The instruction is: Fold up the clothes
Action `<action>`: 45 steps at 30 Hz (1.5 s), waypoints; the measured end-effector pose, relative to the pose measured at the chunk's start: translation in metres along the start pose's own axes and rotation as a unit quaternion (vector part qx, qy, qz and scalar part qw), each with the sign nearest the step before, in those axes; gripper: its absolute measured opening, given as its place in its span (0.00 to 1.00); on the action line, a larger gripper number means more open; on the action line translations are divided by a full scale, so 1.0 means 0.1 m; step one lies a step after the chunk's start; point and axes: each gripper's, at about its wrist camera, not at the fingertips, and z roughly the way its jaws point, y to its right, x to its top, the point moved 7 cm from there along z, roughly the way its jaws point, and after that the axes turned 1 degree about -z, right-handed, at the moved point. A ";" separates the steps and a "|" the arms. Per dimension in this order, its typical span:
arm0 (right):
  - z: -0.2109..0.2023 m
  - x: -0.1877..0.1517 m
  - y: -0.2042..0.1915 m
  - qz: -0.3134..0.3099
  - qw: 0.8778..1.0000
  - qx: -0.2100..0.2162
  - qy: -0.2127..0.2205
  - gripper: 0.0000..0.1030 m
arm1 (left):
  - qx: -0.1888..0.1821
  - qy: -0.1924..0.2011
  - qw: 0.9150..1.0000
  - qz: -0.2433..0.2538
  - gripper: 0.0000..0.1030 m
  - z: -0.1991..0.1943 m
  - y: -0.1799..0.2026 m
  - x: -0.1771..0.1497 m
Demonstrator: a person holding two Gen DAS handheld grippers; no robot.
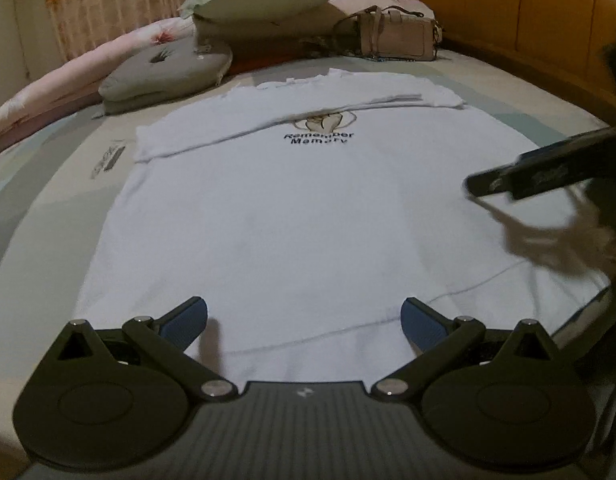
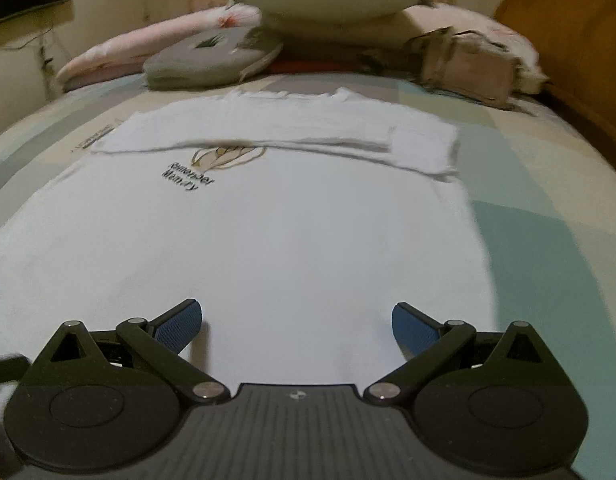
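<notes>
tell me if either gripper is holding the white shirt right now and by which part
Nothing is held. The left gripper and right gripper are both open and empty above the hem end of the white t-shirt.

Left claw (image 1: pixel 303 320) spread wide, empty; right claw (image 2: pixel 296 324) likewise.

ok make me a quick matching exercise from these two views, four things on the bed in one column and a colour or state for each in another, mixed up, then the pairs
Things:
1. t-shirt
2. handbag
3. round cushion
4. left gripper

Descriptions:
A. grey, with a dimple in its middle
B. open, above the near hem
C. white, spread flat, top part folded down
D. beige, by the wooden headboard

Pairs: 1-C, 2-D, 3-A, 4-B
</notes>
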 end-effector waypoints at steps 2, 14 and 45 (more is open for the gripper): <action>-0.24 -0.05 0.00 0.024 0.999 0.016 0.015 1.00 | -0.012 -0.004 1.000 -0.021 0.99 0.00 -0.07 -0.04; -0.76 -0.58 0.24 0.036 0.998 0.012 -0.052 1.00 | -0.054 0.017 0.998 0.025 0.99 -0.10 -0.17 -0.18; -0.45 -0.62 -0.55 -0.083 0.995 0.029 -0.034 1.00 | 0.019 0.012 0.999 0.023 0.99 -0.16 -0.46 -0.12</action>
